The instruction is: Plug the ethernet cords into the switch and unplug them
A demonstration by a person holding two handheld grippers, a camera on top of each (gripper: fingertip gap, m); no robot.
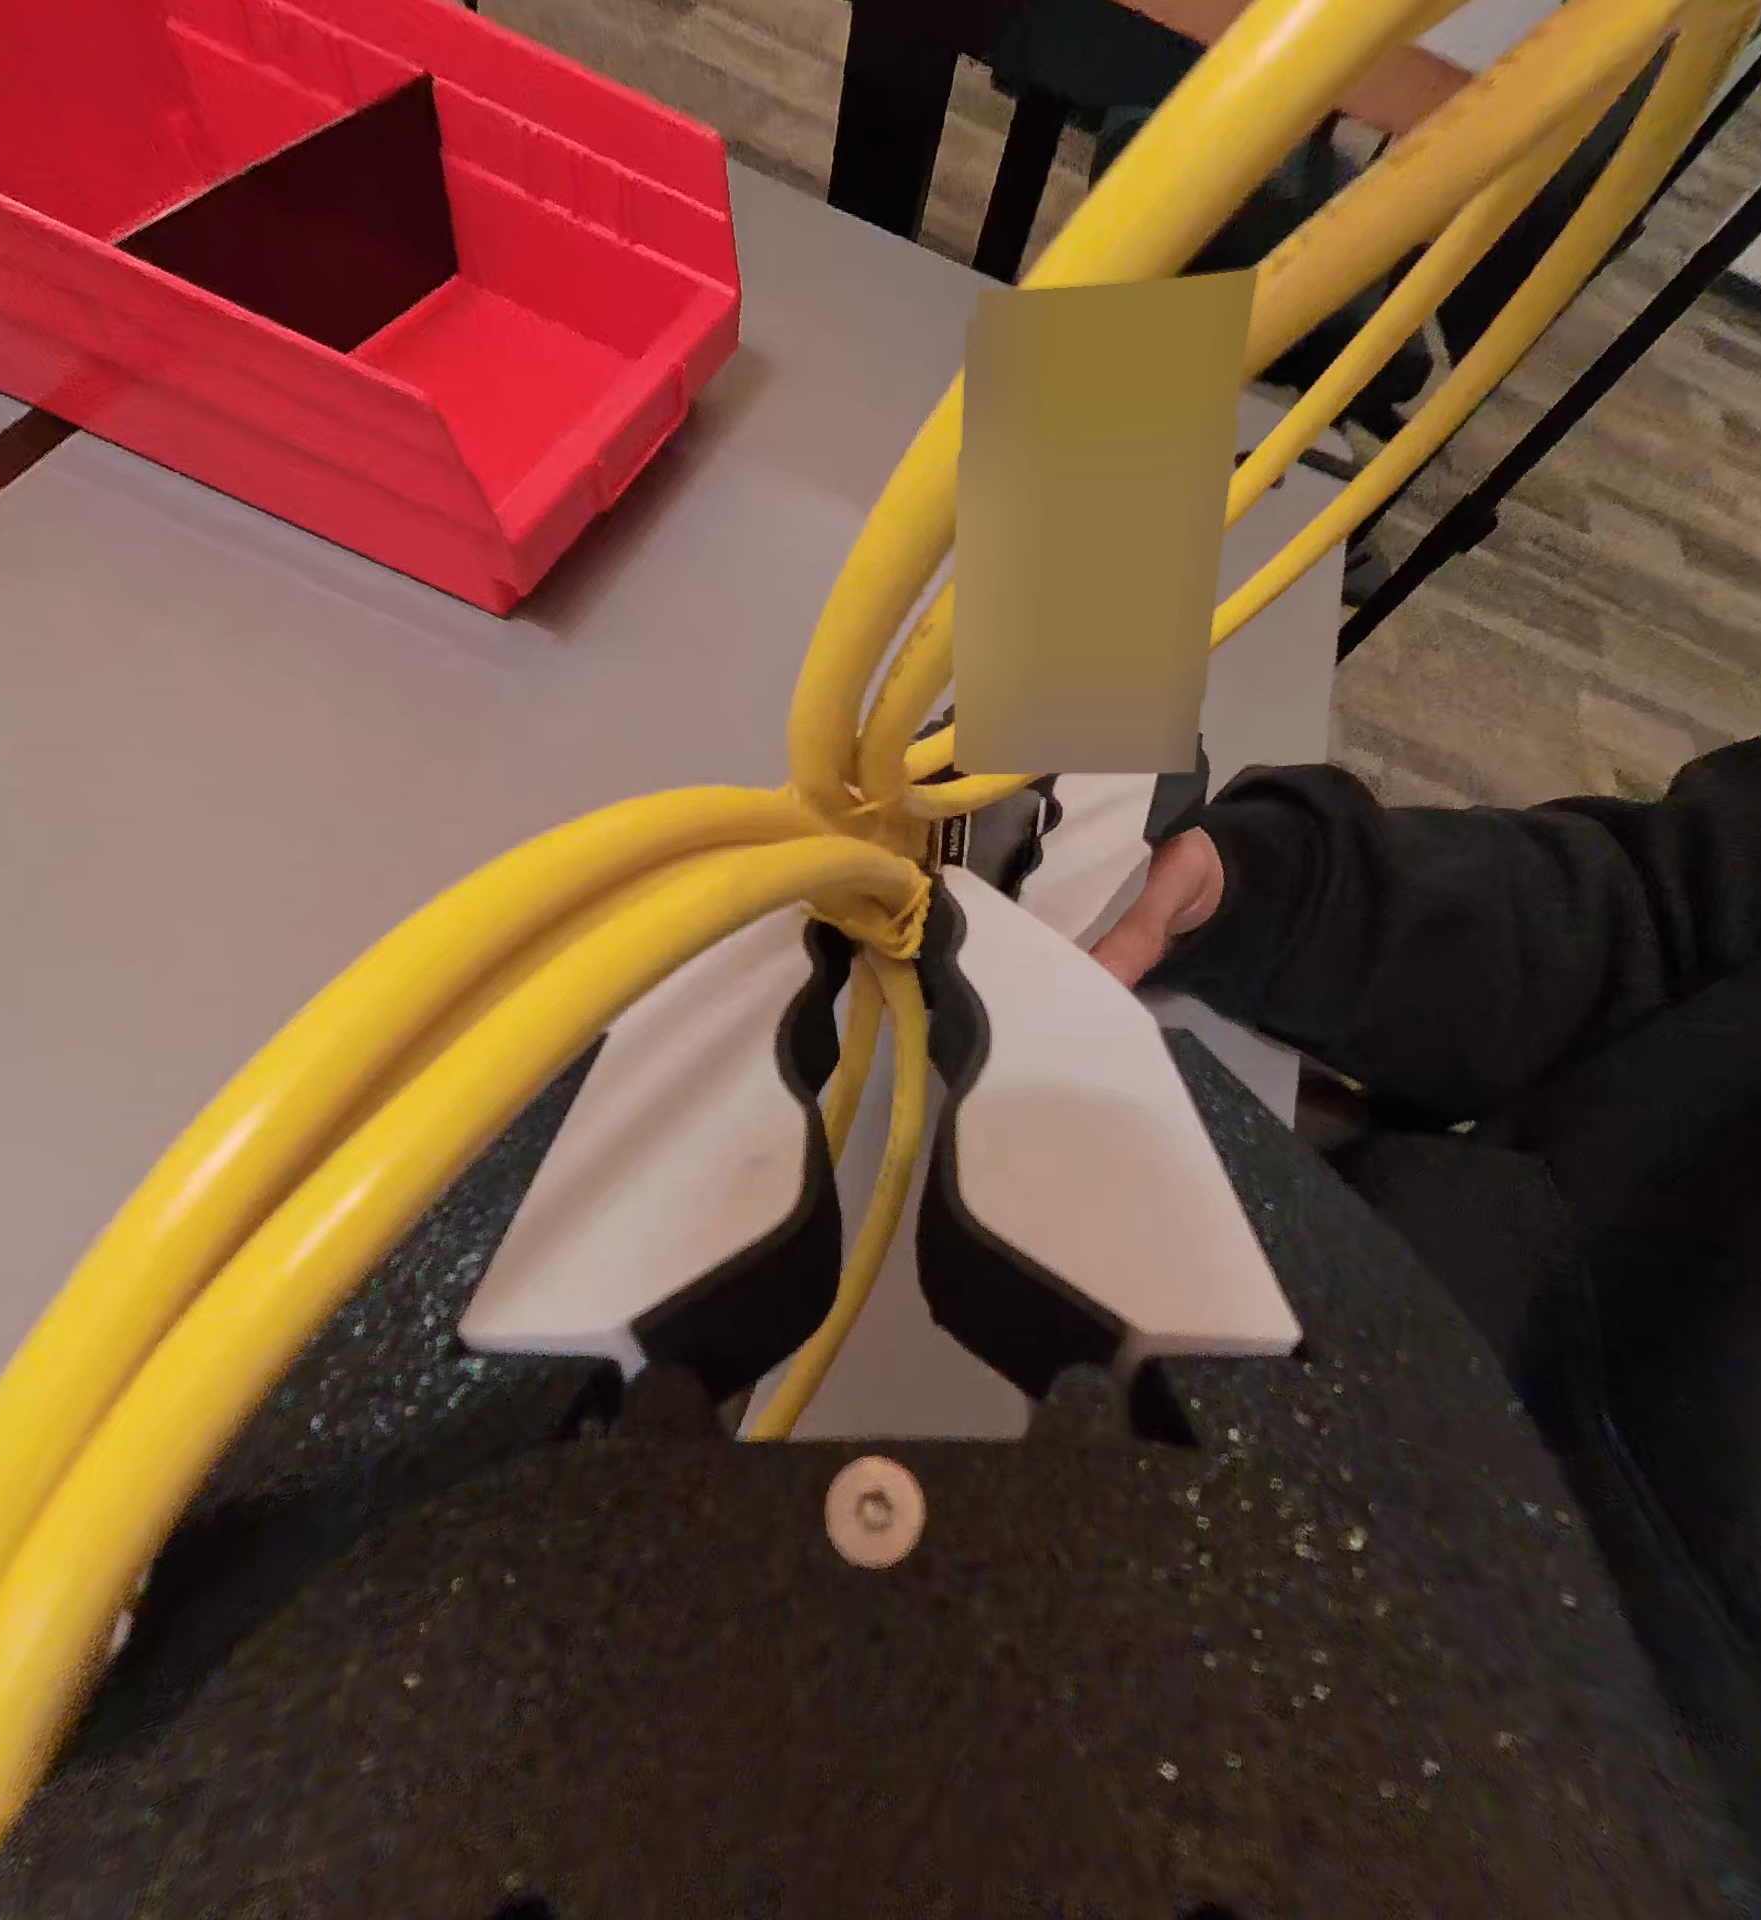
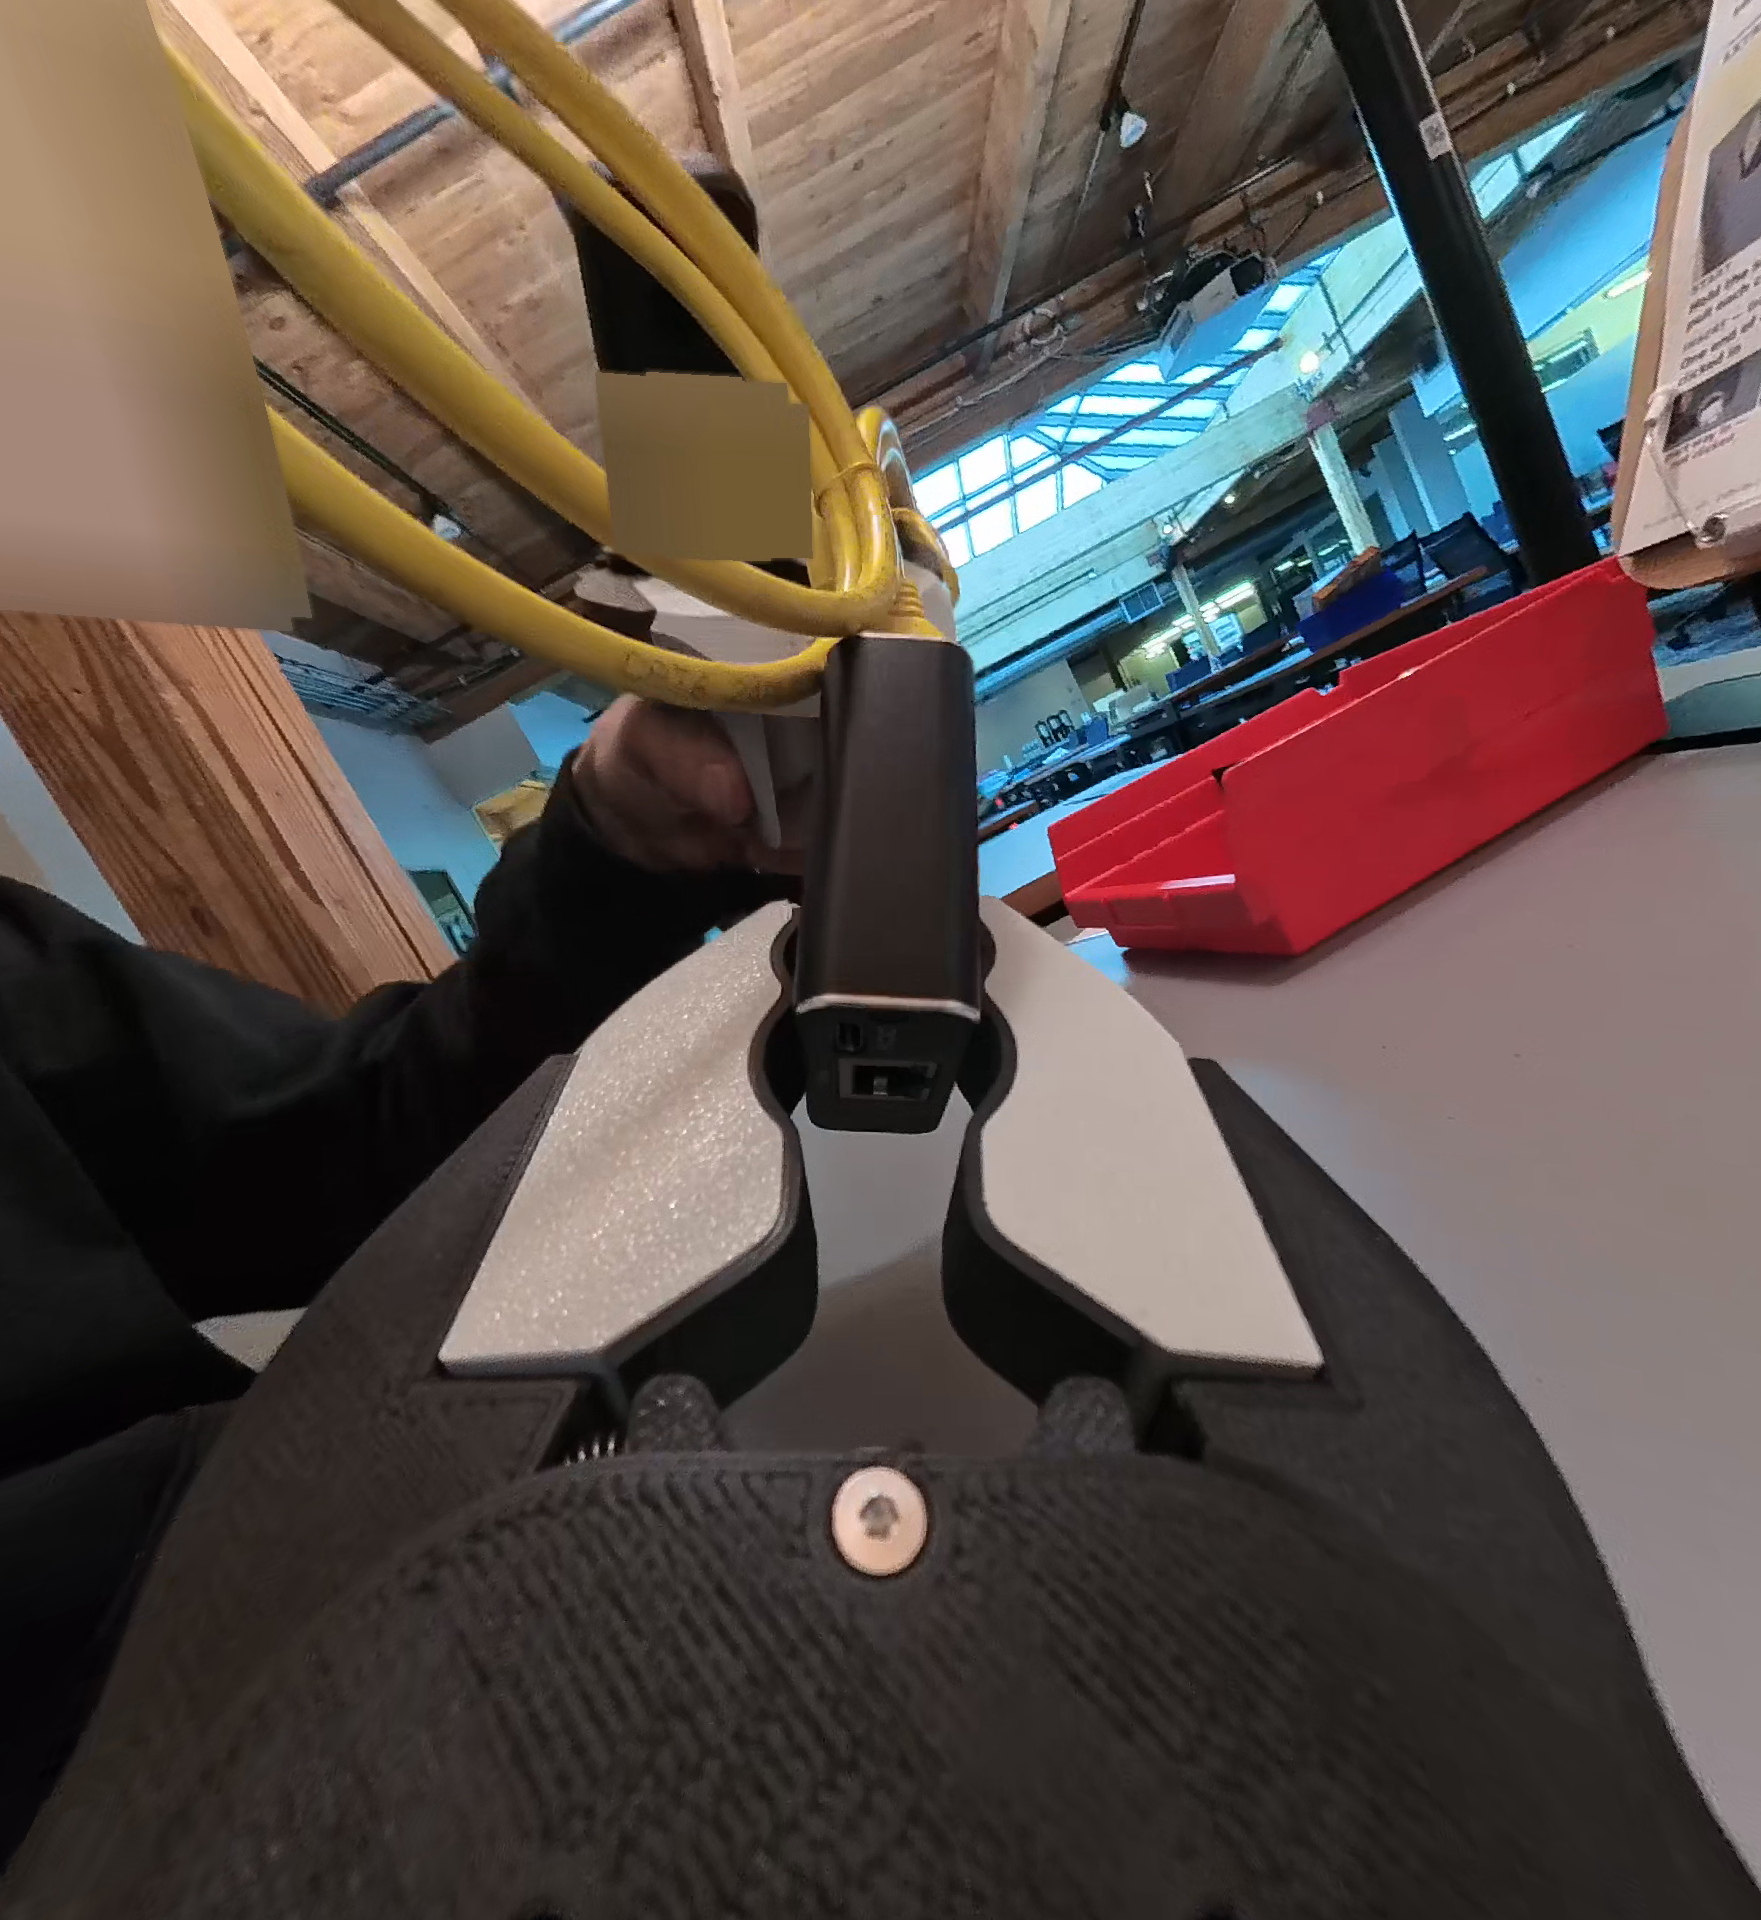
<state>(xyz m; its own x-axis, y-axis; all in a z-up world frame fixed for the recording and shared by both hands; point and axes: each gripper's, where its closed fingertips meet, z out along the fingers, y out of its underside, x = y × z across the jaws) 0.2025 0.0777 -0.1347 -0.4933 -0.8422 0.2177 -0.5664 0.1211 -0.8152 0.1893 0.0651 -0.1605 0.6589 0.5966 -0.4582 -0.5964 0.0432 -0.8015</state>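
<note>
My left gripper (image 1: pixel 881 925) is shut on a tied bundle of yellow ethernet cords (image 1: pixel 356 1039), right at the tie. The cords loop away to the left and upward. My right gripper (image 2: pixel 886 935) is shut on the small black switch (image 2: pixel 891 810) and holds it upright above the table, with a ported end face towards the camera. The yellow cords (image 2: pixel 502 613) reach the switch's far end, where the joint is partly hidden. The left gripper's white fingers (image 2: pixel 751 644) sit just behind the switch. The right gripper's white fingers (image 1: pixel 1084 852) show just beyond my left fingertips.
A red divided bin (image 1: pixel 336 312) stands on the grey table (image 1: pixel 232 831) at the far left; it also shows in the right wrist view (image 2: pixel 1375 810). The table edge (image 1: pixel 1323 644) is close on the right. A black-sleeved hand (image 1: pixel 1167 894) holds the right gripper. A propped instruction board (image 2: pixel 1738 312) stands behind the bin. Both grippers' tips are close together, under 4 cm apart.
</note>
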